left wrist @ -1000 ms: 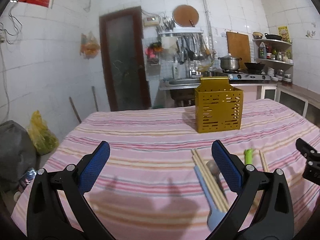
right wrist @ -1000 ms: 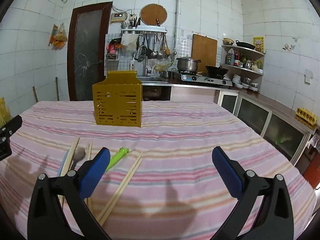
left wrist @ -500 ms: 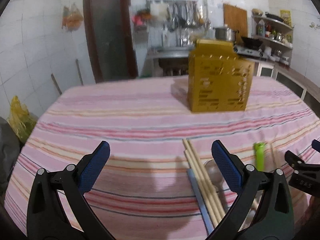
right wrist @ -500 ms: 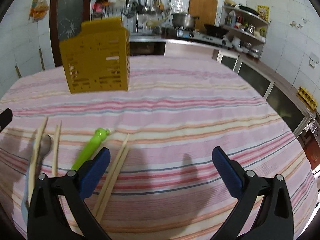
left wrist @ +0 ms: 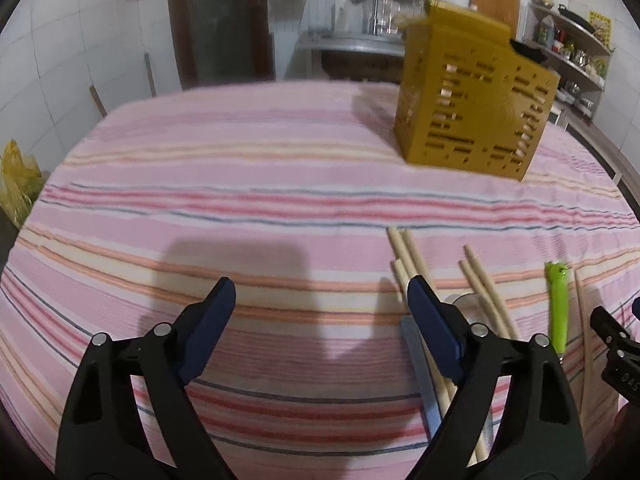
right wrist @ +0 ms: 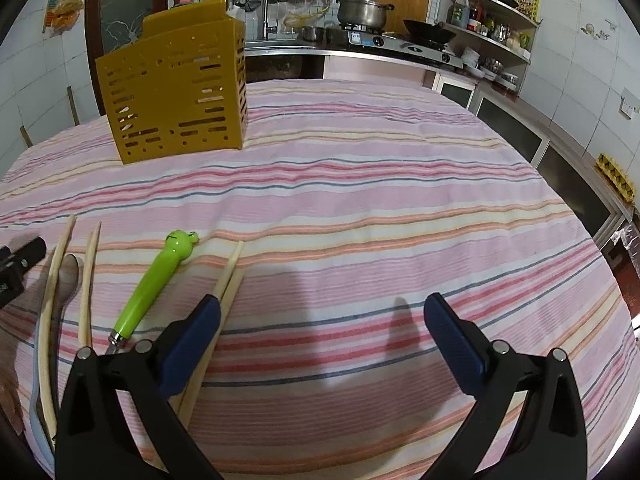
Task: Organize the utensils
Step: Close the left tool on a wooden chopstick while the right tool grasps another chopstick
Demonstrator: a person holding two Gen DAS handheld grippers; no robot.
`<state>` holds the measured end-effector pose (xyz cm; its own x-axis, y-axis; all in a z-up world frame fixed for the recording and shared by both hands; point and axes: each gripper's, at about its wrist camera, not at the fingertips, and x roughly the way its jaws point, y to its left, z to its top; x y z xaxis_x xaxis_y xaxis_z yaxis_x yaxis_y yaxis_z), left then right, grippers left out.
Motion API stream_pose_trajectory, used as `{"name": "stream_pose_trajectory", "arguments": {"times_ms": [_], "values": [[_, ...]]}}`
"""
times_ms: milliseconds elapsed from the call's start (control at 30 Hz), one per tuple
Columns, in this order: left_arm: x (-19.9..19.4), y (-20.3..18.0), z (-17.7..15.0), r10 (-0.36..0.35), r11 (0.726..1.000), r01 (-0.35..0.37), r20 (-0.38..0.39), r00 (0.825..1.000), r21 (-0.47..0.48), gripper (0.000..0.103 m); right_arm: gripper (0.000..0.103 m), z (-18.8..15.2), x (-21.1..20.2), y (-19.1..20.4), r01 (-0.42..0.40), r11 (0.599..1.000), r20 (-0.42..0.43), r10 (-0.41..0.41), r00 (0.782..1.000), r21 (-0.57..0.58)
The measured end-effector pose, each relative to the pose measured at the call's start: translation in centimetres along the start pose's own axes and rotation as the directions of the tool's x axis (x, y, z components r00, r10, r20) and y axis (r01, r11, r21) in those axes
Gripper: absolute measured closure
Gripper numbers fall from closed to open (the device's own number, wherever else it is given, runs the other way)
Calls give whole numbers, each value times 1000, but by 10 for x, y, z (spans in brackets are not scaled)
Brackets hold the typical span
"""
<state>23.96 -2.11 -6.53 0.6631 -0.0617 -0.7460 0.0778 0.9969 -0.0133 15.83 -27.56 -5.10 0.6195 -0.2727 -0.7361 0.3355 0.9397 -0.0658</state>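
A yellow slotted utensil holder stands upright on the striped tablecloth, far from both grippers. Wooden chopsticks, a metal spoon and a green-handled utensil lie flat on the cloth. My left gripper is open and empty, its right finger over the chopsticks. My right gripper is open and empty, its left finger over a chopstick pair, with the green utensil to its left.
A pink striped tablecloth covers the table. A kitchen counter with a stove and pot is behind it, a dark door at the back left. The other gripper's tip shows at the left edge of the right wrist view.
Both grippers have tilted down and moved forward, closer to the utensils on the cloth. Both stay open. Nothing on the table has moved.
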Motion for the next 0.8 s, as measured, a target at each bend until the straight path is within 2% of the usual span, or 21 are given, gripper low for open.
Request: {"name": "stream_pose_trajectory", "arguments": {"times_ms": [67, 367, 600, 667, 800], "values": [[4, -2, 0, -2, 1000, 2, -19, 1000, 6, 20, 4, 1, 2, 0, -4, 1000, -3, 4, 1000, 3], [-6, -7, -3, -18, 1000, 18, 17, 1000, 20, 21, 4, 1, 2, 2, -5, 1000, -3, 5, 1000, 0], [-1, -8, -5, -16, 1000, 16, -29, 999, 7, 22, 4, 0, -1, 4, 7, 1000, -14, -7, 1000, -3], [-1, -5, -6, -19, 1000, 18, -38, 999, -12, 25, 5, -1, -2, 7, -3, 1000, -29, 4, 1000, 7], [-1, -5, -6, -16, 1000, 15, -41, 999, -14, 26, 13, -3, -2, 9, -12, 999, -44, 13, 999, 31]]}}
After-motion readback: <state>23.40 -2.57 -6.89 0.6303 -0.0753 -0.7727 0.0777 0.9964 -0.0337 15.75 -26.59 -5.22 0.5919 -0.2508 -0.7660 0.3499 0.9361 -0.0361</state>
